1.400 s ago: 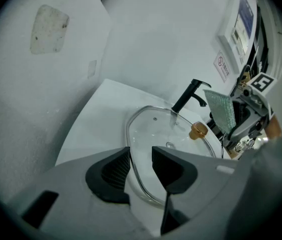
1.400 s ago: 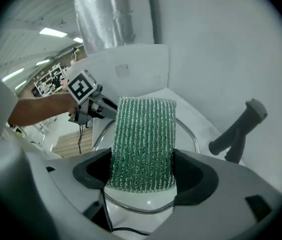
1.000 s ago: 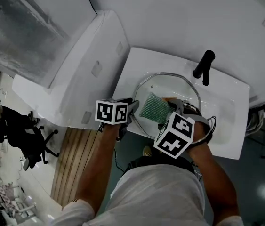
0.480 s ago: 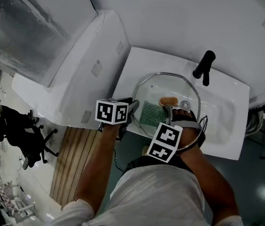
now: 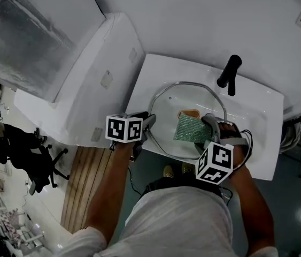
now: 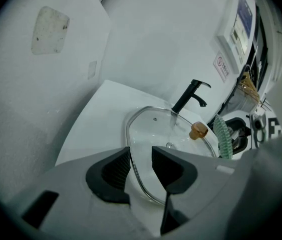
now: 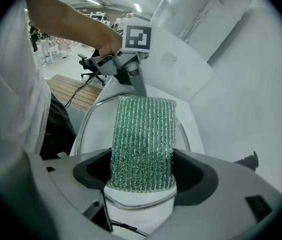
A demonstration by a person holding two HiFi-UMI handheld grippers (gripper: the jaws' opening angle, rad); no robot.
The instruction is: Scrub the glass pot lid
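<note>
The glass pot lid [image 5: 166,108] lies over the basin of the white sink [image 5: 257,143], its brown knob [image 5: 190,113] near the middle. My left gripper [image 5: 149,122] is at the lid's left edge. In the left gripper view the lid's metal rim [image 6: 133,164] runs between the jaws, and the left gripper [image 6: 141,166] is shut on it. My right gripper [image 5: 202,128] is shut on a green scrub pad [image 5: 190,128] that lies flat on the glass just below the knob. In the right gripper view the pad [image 7: 143,139] fills the gap between the jaws of the right gripper [image 7: 142,173], above the lid [image 7: 96,129].
A black faucet [image 5: 229,74] stands at the sink's back edge. A large white slanted housing [image 5: 86,74] adjoins the sink on the left. A wooden slatted mat [image 5: 86,181] and a black office chair [image 5: 30,149] are on the floor at lower left.
My right gripper has carried the green pad rightward across the lid, from its left half to just under the knob, which now shows. The left gripper and lid have stayed put.
</note>
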